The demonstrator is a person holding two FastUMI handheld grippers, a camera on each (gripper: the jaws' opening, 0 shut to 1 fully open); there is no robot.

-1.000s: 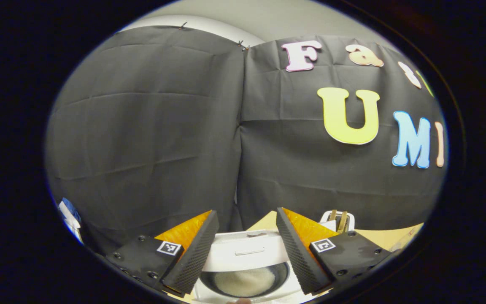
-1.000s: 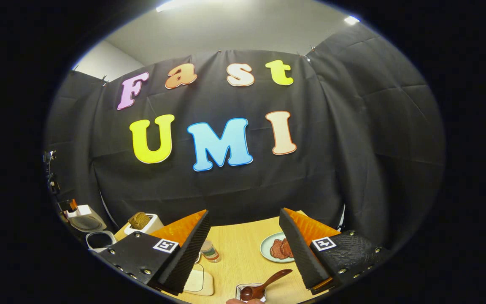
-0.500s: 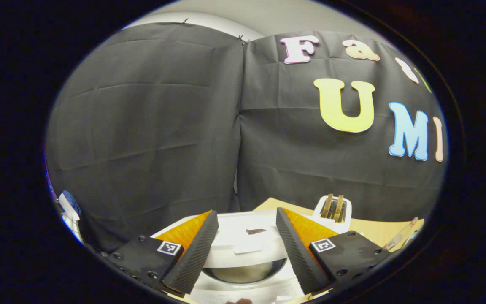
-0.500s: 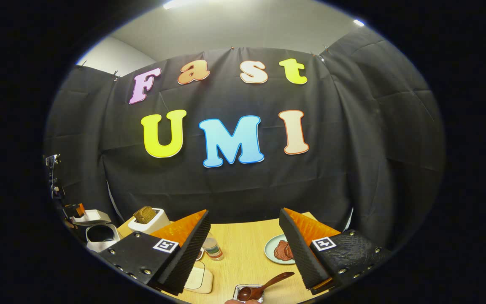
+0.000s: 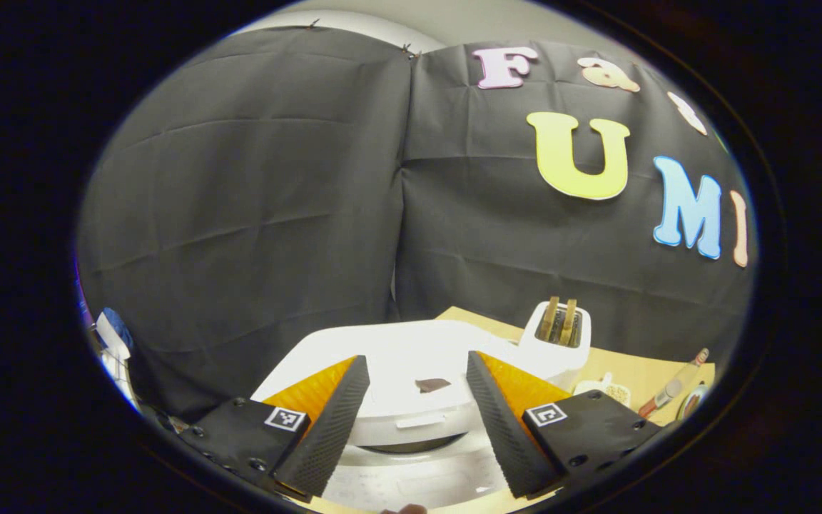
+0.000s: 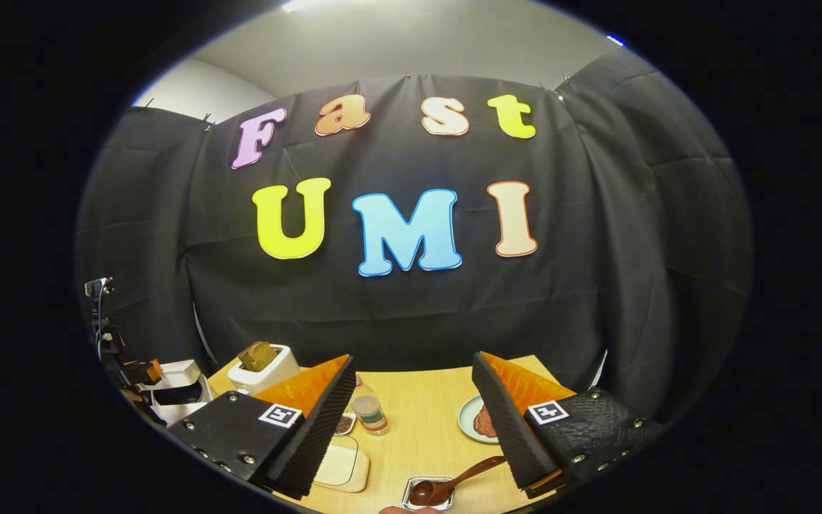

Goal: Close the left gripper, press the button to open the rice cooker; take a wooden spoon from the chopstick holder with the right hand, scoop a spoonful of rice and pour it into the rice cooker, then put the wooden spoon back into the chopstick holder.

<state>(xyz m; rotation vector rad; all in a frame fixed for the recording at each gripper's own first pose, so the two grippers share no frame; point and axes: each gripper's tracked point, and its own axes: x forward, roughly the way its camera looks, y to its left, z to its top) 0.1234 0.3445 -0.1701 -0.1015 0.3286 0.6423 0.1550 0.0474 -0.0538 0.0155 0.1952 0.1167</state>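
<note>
In the left gripper view, the left gripper (image 5: pixel 414 421) is seen with its fingers spread wide, and nothing is held between them. Directly ahead of the gap the white rice cooker (image 5: pixel 411 357) is found; its lid (image 5: pixel 404 389) is only slightly raised, so that a dark slit of the inner pot is visible below the lid's front edge. A small dark mark is seen on the lid top. To the right of the right finger, a white toaster (image 5: pixel 559 335) with two slices standing in it is placed on the wooden table (image 5: pixel 639 371).

In the right gripper view, the right gripper (image 6: pixel 411 421) is also opened wide and is empty. Far to the left of its left finger the rice cooker is seen again, and nearer a toaster with bread. Between the fingers a small jar (image 6: pixel 370 414) and a pale board (image 6: pixel 340 465) are seen. Low ahead, near the right finger, the wooden spoon (image 6: pixel 454 482) is lying with its bowl in a small metal tray (image 6: pixel 425 492), the handle pointing to the upper right. A plate (image 6: pixel 475 421) with dark food is partly hidden behind the right finger.
</note>
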